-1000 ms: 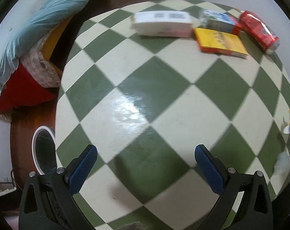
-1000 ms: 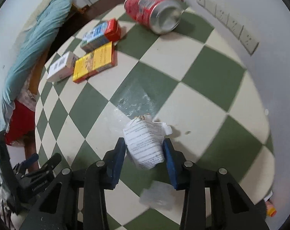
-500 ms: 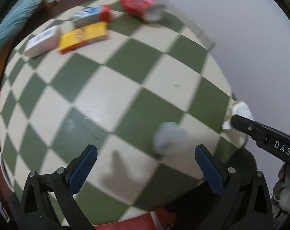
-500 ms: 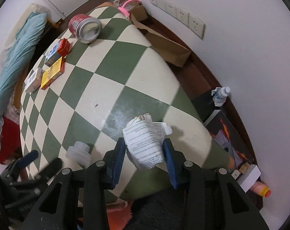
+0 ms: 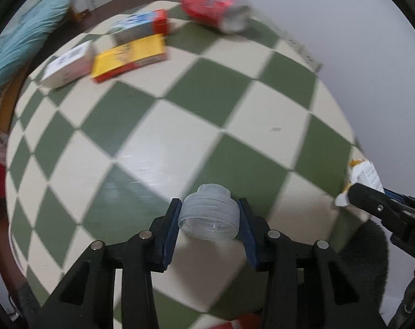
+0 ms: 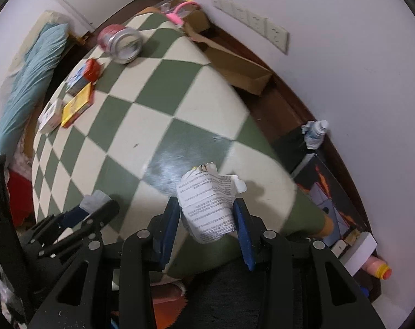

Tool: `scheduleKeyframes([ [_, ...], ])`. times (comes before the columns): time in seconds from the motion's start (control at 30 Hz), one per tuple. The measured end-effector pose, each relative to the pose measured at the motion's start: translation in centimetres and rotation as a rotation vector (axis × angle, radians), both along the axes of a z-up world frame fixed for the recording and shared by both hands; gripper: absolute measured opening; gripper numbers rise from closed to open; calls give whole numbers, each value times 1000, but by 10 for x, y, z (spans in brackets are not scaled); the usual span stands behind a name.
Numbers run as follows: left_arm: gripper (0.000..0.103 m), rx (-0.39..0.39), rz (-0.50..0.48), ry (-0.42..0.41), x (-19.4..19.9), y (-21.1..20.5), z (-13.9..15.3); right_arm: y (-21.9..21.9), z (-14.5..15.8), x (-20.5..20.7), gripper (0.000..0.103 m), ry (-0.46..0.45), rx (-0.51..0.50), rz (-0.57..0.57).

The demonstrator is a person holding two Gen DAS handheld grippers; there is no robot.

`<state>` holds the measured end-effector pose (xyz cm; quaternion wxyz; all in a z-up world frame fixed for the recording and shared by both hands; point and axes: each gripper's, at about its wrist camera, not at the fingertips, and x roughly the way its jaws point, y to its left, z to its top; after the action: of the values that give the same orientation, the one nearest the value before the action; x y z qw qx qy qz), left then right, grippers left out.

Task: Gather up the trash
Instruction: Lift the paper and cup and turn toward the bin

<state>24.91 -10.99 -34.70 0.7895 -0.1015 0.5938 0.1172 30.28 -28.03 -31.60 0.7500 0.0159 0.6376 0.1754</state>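
My left gripper (image 5: 209,216) is shut on a clear plastic cap (image 5: 209,216) at the near edge of the green-and-cream checkered table (image 5: 180,115). My right gripper (image 6: 206,213) is shut on a crumpled printed paper (image 6: 207,205) and holds it over the table's near right edge. The right gripper with its paper (image 5: 363,176) shows at the right in the left wrist view. The left gripper (image 6: 92,208) with the cap shows at the lower left in the right wrist view.
At the far side of the table lie a red can (image 5: 215,8), a blue-red carton (image 5: 141,26), a yellow box (image 5: 129,56) and a white box (image 5: 67,67). A cardboard box (image 6: 234,65) and bottles (image 6: 315,134) stand on the floor by the wall.
My left gripper swung right from the table's middle, closed in on the clear cap and shut on it. My right gripper kept the paper and drew back toward the table's near edge.
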Motion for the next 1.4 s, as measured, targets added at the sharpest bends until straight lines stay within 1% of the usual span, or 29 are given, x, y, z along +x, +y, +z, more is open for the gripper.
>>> scheduleKeyframes([
  [0.1, 37, 2, 33, 14, -1, 10, -5, 16, -7, -4, 45, 8, -4, 40],
  [0.13, 37, -9, 40, 6, -1, 11, -5, 18, -9, -4, 49, 8, -5, 42],
  [0.17, 37, 0, 45, 7, -1, 9, -5, 22, -11, -5, 53, 9, -17, 40],
  [0.23, 37, 3, 49, 1, 1, 6, -4, 24, -15, -5, 66, 27, -34, 42],
  [0.3, 37, 5, 52, -1, 3, 0, -3, 24, -13, -6, 70, 22, -39, 38],
  [0.47, 37, 16, 50, -7, 4, -8, 1, 29, -8, -6, 70, -19, -65, 55],
  [0.5, 37, 19, 48, -8, 5, -11, 2, 30, -8, -5, 70, -26, -65, 56],
  [0.53, 37, 22, 46, -10, 4, -12, 4, 33, -8, -5, 65, -42, -70, 66],
  [0.57, 37, 28, 44, -13, 6, -15, 6, 34, -7, -5, 55, -50, -73, 71],
  [0.6, 37, 32, 42, -16, 5, -15, 12, 36, -8, -5, 43, -59, -85, 80],
  [0.63, 37, 33, 41, -19, 2, -9, 20, 38, -7, -5, 42, -74, -95, 89],
  [0.67, 37, 37, 39, -24, 4, -5, 24, 40, -6, -6, 41, -83, -99, 96],
  [0.7, 37, 43, 38, -29, -2, 1, 28, 41, -5, -6, 40, -83, -92, 96],
  [0.77, 37, 58, 37, -45, -3, -1, 40, 43, 0, -9, 39, -95, -88, 101],
  [0.83, 37, 72, 41, -67, -18, 5, 53, 46, 7, -12, 39, -114, -82, 107],
  [0.87, 37, 78, 45, -81, -30, 16, 59, 49, 13, -14, 39, -128, -80, 111],
  [1.0, 37, 87, 75, -123, -47, 51, 81, 66, 44, -21, 39, -193, -51, 140],
  [1.07, 37, 91, 103, -146, -51, 91, 88, 77, 60, -24, 39, -216, -26, 157],
  [1.17, 37, 104, 152, -188, -70, 123, 110, 102, 86, -31, 39, -254, 19, 194],
  [1.23, 37, 115, 190, -217, -83, 144, 127, 129, 105, -36, 39, -280, 58, 229],
  [1.3, 37, 136, 232, -250, -100, 167, 145, 148, 118, -44, 39, -295, 84, 256],
  [1.4, 37, 162, 299, -288, -124, 203, 168, 192, 139, -58, 39, -312, 146, 317],
])
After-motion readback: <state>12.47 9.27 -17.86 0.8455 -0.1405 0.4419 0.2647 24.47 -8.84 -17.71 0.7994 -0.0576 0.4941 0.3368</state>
